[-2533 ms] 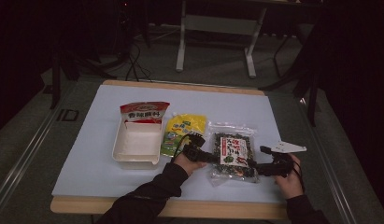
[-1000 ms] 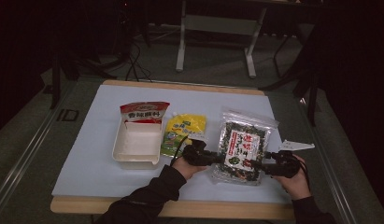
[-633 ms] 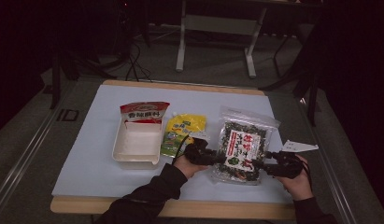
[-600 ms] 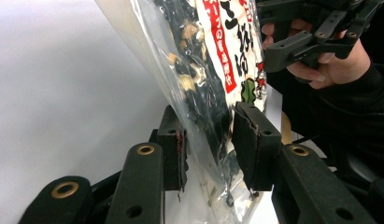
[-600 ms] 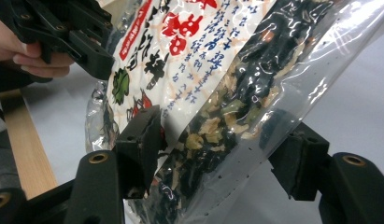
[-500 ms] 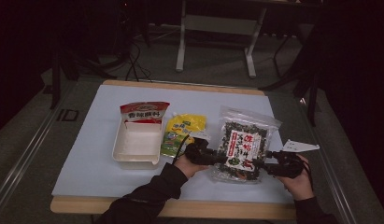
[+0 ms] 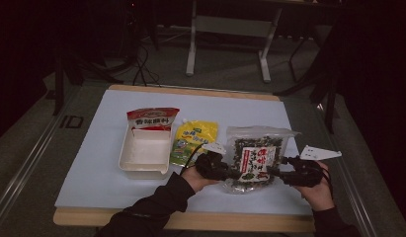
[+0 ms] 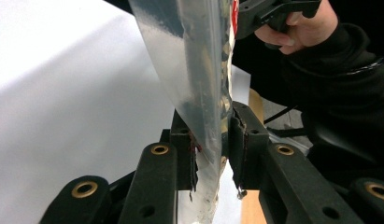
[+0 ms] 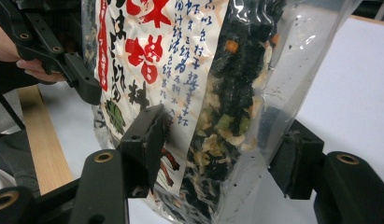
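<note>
Holding the seaweed bag between both tools, low and right of centre in the high view, lifted a little off the white table. My left gripper meets its lower left edge; my right gripper meets its lower right edge.

Left gripper view: my two black jaws are pinched tight on the clear plastic edge of the bag, which rises edge-on from the bottom centre to the top of the frame. Film is crushed between the pads; the printing is hardly visible from here, only a sliver of red at top. In the upper right of that frame, my other hand and part of its tool.

Right gripper view: the printed face of the bag shows plainly, with red and dark characters on a pale label and dark flakes with orange and pale bits behind clear film. Here my jaws stand wide apart, one pad at lower left touching the label, the other at lower right beside the clear edge. Released, not clamped. The left gripper reaches in from the upper left of that frame, touching the bag's far side.

High view alone gives the rest of the table: a white tray left of centre, a red packet at its far end, a yellow packet between tray and bag. A wooden strip runs along the near edge.
</note>
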Available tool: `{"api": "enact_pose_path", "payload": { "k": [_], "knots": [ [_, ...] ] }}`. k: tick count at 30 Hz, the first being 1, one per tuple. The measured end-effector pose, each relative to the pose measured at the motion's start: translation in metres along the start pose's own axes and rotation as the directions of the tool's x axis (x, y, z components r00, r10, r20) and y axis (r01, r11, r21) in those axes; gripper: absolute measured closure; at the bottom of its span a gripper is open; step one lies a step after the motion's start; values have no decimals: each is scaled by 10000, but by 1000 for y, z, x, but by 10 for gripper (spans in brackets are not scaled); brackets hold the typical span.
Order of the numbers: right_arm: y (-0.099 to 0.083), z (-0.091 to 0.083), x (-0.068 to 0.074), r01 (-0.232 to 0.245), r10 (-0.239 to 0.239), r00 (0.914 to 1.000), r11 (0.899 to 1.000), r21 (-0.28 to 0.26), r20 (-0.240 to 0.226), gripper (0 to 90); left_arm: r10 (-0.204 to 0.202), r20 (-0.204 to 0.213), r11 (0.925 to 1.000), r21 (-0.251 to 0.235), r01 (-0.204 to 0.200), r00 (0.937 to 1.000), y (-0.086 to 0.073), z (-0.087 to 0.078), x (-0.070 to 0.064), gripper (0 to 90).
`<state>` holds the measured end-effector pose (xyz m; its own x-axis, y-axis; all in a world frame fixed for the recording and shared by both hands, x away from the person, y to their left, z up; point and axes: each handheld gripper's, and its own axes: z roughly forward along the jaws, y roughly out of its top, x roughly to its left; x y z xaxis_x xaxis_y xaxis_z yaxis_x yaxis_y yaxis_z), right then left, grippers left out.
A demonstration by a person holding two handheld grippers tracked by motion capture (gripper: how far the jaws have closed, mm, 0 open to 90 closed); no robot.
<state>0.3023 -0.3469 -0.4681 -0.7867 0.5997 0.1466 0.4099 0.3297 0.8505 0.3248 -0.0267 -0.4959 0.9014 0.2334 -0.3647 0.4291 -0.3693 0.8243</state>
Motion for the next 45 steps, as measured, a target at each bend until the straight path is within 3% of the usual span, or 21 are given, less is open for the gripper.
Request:
{"api": "enact_pose_path", "payload": {
  "k": [2, 9, 11, 18, 22, 26, 29, 32, 36, 38, 39, 40, 41, 45],
  "knots": [
    [4, 0, 2, 73, -73, 10000, 10000, 10, -6, 407, 169, -210, 9998, -55, -170, 9996, 1, -4, -4, 762],
    [15, -1, 8, 246, -247, 9997, 9994, -255, -68, 384, 234, -381, 9980, -573, -256, 9990, 7, -20, -15, 770],
    [18, -4, 11, 366, -362, 9993, 9984, -422, 114, 363, 321, -375, 9973, -652, -345, 9988, 8, -24, -17, 770],
    [17, -12, 8, 73, -54, 9998, 9958, -917, 215, 268, 305, -912, 9949, -934, -390, 9954, 9, -34, -18, 773],
    [12, -10, 5, -50, 59, 9999, 9965, -834, 115, 241, 232, -974, 9910, -1294, -357, 9950, 10, -41, -17, 774],
    [10, -7, 4, -98, 91, 9999, 9967, -805, -102, 187, 426, -1091, 9878, -1444, -583, 9931, 13, -46, -20, 775],
    [8, -5, 5, -25, 4, 9996, 9974, -716, -292, 135, 616, -1167, 9833, -1632, -804, 9913, 17, -55, -25, 774],
    [8, -4, 6, 43, -68, 9994, 9973, -731, -339, 137, 697, -1269, 9793, -1804, -921, 9895, 18, -60, -27, 774],
    [8, -3, 6, 12, -46, 9989, 9975, -713, -474, 139, 968, -1641, 9663, -2208, -1322, 9817, 22, -81, -34, 774],
    [8, -3, 6, 32, -66, 9989, 9973, -738, -464, 140, 976, -1573, 9654, -2251, -1319, 9827, 23, -86, -34, 774],
    [8, -2, 5, 56, -88, 9990, 9972, -740, -433, 140, 1079, -1881, 9576, -2442, -1529, 9762, 24, -97, -38, 774],
    [8, -2, 5, 17, -50, 9991, 9970, -772, -425, 142, 1090, -1938, 9553, -2508, -1566, 9750, 25, -102, -39, 774],
    [8, -1, 4, 5, -36, 9992, 9970, -771, -398, 142, 1136, -2177, 9519, -2557, -1690, 9694, 25, -107, -41, 774],
    [9, -1, 4, 18, -49, 9992, 9969, -790, -390, 146, 1067, -2381, 9463, -2737, -1721, 9654, 24, -126, -42, 774]
  ]
}}
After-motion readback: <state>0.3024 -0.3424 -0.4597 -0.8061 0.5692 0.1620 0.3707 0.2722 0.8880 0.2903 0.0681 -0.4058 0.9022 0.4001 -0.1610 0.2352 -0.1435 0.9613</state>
